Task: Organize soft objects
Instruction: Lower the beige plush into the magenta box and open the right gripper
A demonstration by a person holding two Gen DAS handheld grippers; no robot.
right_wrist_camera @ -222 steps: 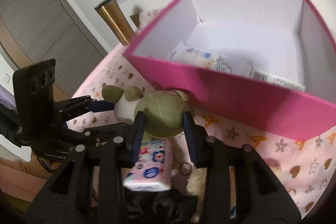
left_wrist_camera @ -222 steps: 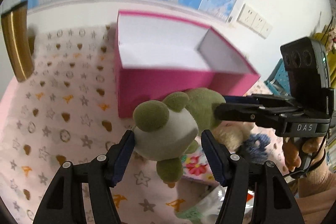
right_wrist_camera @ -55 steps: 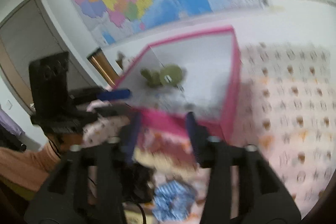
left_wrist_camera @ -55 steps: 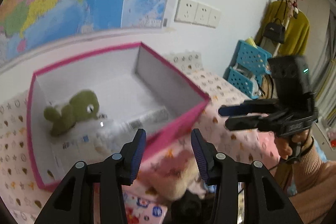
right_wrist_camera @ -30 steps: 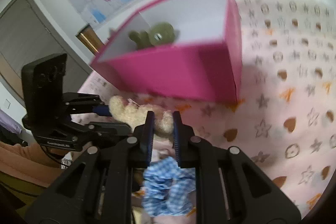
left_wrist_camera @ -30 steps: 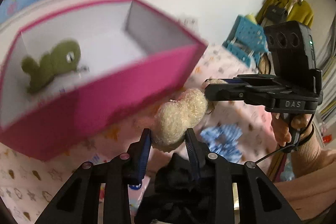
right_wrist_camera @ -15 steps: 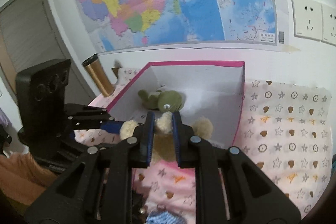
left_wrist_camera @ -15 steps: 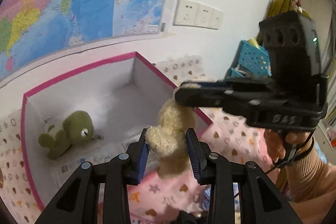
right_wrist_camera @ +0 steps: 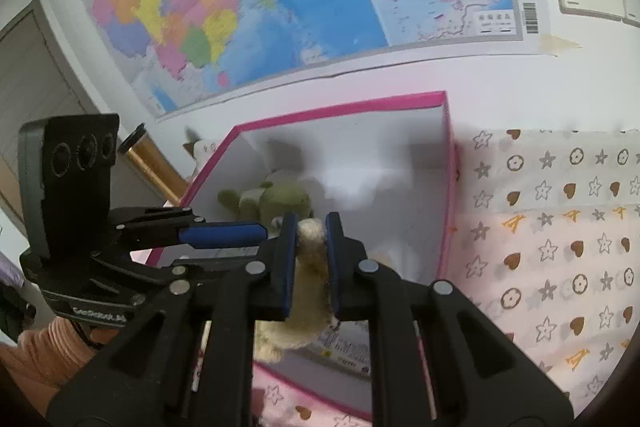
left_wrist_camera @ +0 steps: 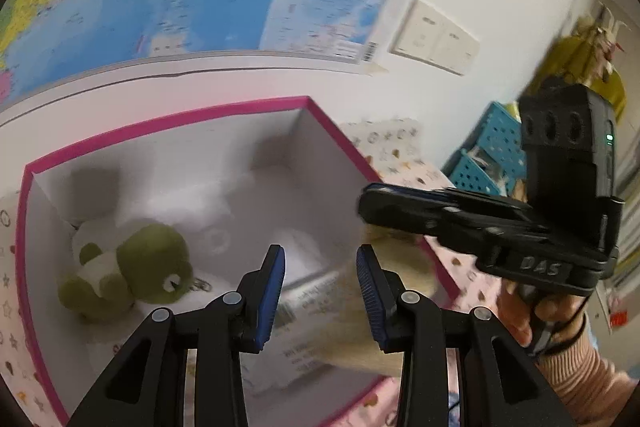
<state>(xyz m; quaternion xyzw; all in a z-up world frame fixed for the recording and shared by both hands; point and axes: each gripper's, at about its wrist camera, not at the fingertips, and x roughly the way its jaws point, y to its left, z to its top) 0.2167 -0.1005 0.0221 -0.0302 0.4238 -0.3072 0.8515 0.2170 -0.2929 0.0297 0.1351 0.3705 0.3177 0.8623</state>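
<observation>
Left wrist view: the left gripper (left_wrist_camera: 320,277), jaws parted with nothing pressed between them, hangs over the pink box (left_wrist_camera: 208,113), within its magenta rim. A green plush (left_wrist_camera: 132,273) lies at the box's left wall; white packets (left_wrist_camera: 304,291) cover the floor.

Right wrist view: the right gripper (right_wrist_camera: 311,259) pinches the cream plush (right_wrist_camera: 310,291) narrowly above the box interior, the left gripper's finger just beside. Patterned cloth (right_wrist_camera: 560,227) lies open rightward.
</observation>
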